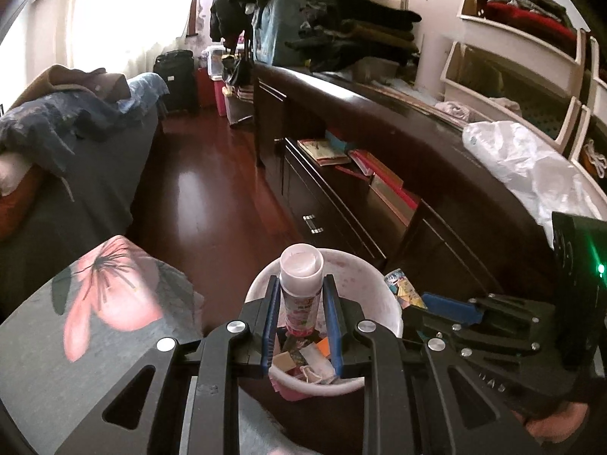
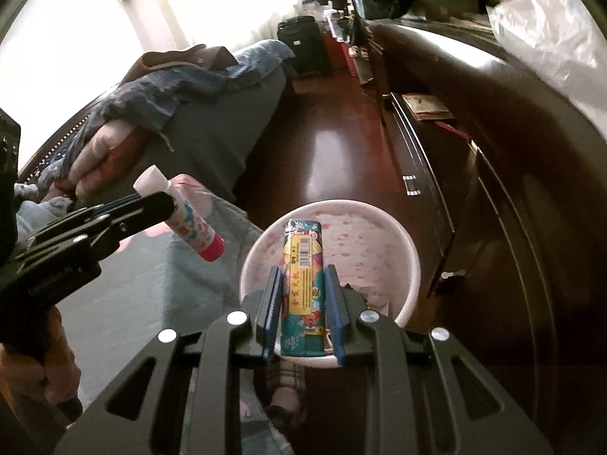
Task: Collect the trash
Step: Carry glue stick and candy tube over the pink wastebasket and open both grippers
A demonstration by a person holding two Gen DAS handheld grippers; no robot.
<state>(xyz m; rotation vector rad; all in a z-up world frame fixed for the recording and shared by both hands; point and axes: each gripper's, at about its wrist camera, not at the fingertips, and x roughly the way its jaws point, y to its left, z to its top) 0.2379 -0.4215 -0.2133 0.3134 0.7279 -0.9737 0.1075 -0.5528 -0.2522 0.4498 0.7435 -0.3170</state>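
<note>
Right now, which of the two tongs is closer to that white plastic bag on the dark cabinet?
Right. The right tongs, holding a teal packet, sit on the side toward the white plastic bag. The left tongs, holding a small bottle, are farther off.

Left gripper (image 1: 301,292) clamped on a white-capped tube (image 1: 301,284), blue fingers (image 1: 270,322) on both sides, above the white bin (image 1: 383,284). Scrap paper (image 1: 311,364) inside the bin. Right gripper (image 1: 447,303) just beside, right of the rim. Floral cushion (image 1: 106,295) at left.
</note>
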